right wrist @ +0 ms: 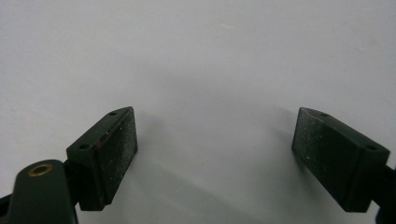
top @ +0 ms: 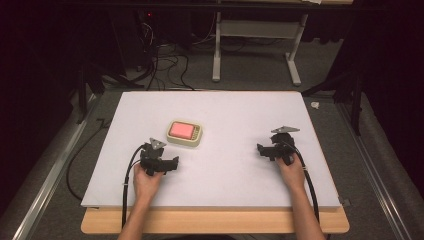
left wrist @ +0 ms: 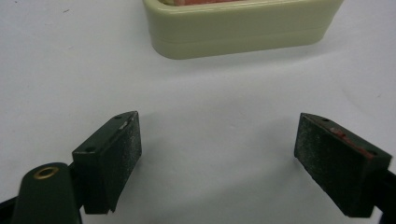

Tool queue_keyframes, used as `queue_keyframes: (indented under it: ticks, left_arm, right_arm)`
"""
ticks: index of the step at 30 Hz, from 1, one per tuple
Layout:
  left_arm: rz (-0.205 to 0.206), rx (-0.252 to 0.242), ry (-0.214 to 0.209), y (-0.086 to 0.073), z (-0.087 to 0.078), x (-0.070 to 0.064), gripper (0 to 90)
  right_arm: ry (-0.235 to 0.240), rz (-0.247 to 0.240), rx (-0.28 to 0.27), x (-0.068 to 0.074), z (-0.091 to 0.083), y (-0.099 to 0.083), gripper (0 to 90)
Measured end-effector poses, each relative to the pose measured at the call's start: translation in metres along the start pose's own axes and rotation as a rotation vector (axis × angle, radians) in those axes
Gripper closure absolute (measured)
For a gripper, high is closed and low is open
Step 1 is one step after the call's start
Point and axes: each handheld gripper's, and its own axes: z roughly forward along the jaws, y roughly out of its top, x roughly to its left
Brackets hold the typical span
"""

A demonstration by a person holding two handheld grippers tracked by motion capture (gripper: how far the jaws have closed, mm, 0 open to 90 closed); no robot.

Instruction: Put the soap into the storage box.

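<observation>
I am holding my left gripper [left wrist: 218, 156] with its jaws wide apart, empty, low over the white table [top: 225, 170], and the cream box with the pink top [left wrist: 240, 25] is lying just ahead. I judge I should be centring it between the jaws before closing. My right gripper [right wrist: 215, 156] is gaping too, well apart.

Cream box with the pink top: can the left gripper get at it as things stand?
Probably yes. The left gripper is open and the cream box lies just ahead of it, with bare table between.
</observation>
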Motion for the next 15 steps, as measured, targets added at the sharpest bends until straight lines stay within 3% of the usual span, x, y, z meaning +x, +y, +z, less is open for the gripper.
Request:
queue_keyframes:
  ticks: [15]
  left_arm:
    - [-0.006, -0.032, -0.013, -0.0016, 0.0038, -0.0019, 14.9]
  right_arm:
    - [-0.001, -0.001, 0.000, 0.0000, 0.0000, 0.0000, 14.8]
